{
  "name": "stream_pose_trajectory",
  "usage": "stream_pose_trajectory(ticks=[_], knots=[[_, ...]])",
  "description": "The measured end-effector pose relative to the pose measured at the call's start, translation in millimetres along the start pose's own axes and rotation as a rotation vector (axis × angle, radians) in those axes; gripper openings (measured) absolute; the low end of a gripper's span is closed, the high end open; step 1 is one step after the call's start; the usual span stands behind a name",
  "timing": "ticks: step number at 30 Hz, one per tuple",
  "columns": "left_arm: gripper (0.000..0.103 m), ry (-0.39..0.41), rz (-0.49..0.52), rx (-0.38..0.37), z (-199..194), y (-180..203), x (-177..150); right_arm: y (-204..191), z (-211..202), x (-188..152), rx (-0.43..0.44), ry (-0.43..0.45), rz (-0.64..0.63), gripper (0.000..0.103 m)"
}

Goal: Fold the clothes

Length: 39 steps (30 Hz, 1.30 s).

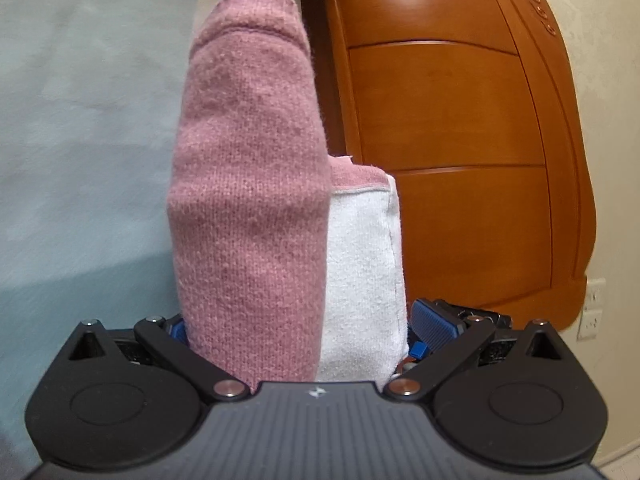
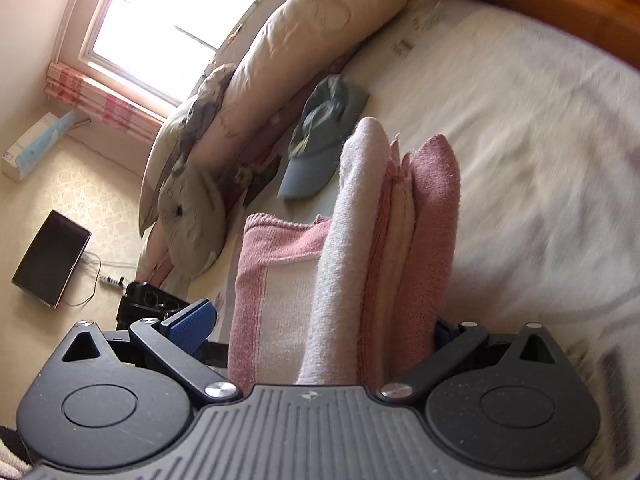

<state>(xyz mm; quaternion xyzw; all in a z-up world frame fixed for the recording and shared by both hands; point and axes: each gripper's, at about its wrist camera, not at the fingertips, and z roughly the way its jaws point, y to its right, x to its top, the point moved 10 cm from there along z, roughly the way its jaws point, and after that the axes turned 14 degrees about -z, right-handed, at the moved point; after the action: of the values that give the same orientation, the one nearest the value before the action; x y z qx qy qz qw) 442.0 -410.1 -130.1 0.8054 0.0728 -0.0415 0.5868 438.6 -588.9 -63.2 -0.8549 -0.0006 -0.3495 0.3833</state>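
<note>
So, left wrist view: the left hand-held gripper [image 1: 296,344] is clamped on a thick bundle of the pink and white knit garment [image 1: 248,208], which fills the middle of the frame and runs up toward 12 o'clock. The pink side sits at 9 o'clock of the bundle, and the white fleecy side [image 1: 364,280] at 3 o'clock. One blue pad [image 1: 434,320] shows at the right of the cloth, seemingly splayed a bit, so the grip may be loose on that side. A wooden headboard [image 1: 460,120] is behind it at 2 o'clock and the pale bed [image 1: 80,120] at 9.

Right wrist view: the right hand-held gripper [image 2: 320,340] has several stacked layers of the same garment [image 2: 400,240] between its jaws, pointing to 12 o'clock. Its left blue pad [image 2: 192,324] stands clear of the cloth, so I can't say how firmly it pinches. More of the garment [image 2: 280,264] droops at 9 o'clock. A blue cap [image 2: 320,144] lies on the bed near 11 o'clock, with pillows [image 2: 260,80] beyond.

What could go wrong, I reckon: the layers are fat and fuzzy, so inner plies could slide out and wreck the fold. The drooping part could drag over the cap or bunch up when laid down. The picture's blurry too, so fast swinging could fling the layers apart.
</note>
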Motion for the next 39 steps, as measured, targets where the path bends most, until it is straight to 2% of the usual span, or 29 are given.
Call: stream_pose_trajectory(ticks=[6, 11, 13, 16, 18, 23, 25, 29, 32, 34, 36, 39], knots=[[0.101, 0.013, -0.009, 0.033, 32.6, -16.1, 4.6, 43.5, 5.5, 19.9, -0.059, -0.017, 0.023, 0.103], [0.101, -0.01, 0.038, 0.091, 24.5, -36.8, -3.5, 73.5, 10.4, 15.4, -0.148, -0.044, 0.055, 0.103], [0.101, -0.011, 0.101, 0.156, 9.5, -40.2, -7.4, 82.9, -0.5, 14.2, -0.225, -0.03, 0.051, 0.103], [0.102, 0.02, 0.257, 0.234, -4.7, -27.8, -12.8, 87.4, -23.9, 16.5, -0.34, 0.008, 0.029, 0.103], [0.102, 0.044, 0.368, 0.283, -13.0, -16.8, -15.9, 69.9, -39.5, 21.6, -0.369, 0.047, -0.042, 0.103], [0.102, 0.106, 0.645, 0.403, -34.9, 13.3, -22.3, -6.4, -34.9, 17.3, -0.29, 0.093, -0.263, 0.103], [0.102, 0.131, 0.756, 0.45, -44.0, 26.5, -24.4, -10.4, -23.5, 5.5, -0.307, 0.065, -0.316, 0.103], [0.102, 0.089, 0.917, 0.427, 1.3, 62.7, -24.1, 31.6, -12.9, -23.5, -0.452, -0.017, -0.307, 0.103], [0.102, 0.055, 1.004, 0.444, 33.9, 66.3, -19.6, 36.9, -16.5, -28.9, -0.454, 0.014, -0.303, 0.103], [0.102, 0.026, 1.021, 0.498, 52.9, 55.0, -13.0, 31.9, -19.7, -29.1, -0.452, 0.034, -0.302, 0.103], [0.102, 0.007, 1.024, 0.571, 62.7, 37.3, -6.0, 29.9, -20.1, -33.8, -0.466, 0.022, -0.328, 0.103], [0.102, 0.01, 1.105, 0.608, 63.6, 28.5, -10.4, 30.1, -20.9, -36.6, -0.458, 0.039, -0.333, 0.103]])
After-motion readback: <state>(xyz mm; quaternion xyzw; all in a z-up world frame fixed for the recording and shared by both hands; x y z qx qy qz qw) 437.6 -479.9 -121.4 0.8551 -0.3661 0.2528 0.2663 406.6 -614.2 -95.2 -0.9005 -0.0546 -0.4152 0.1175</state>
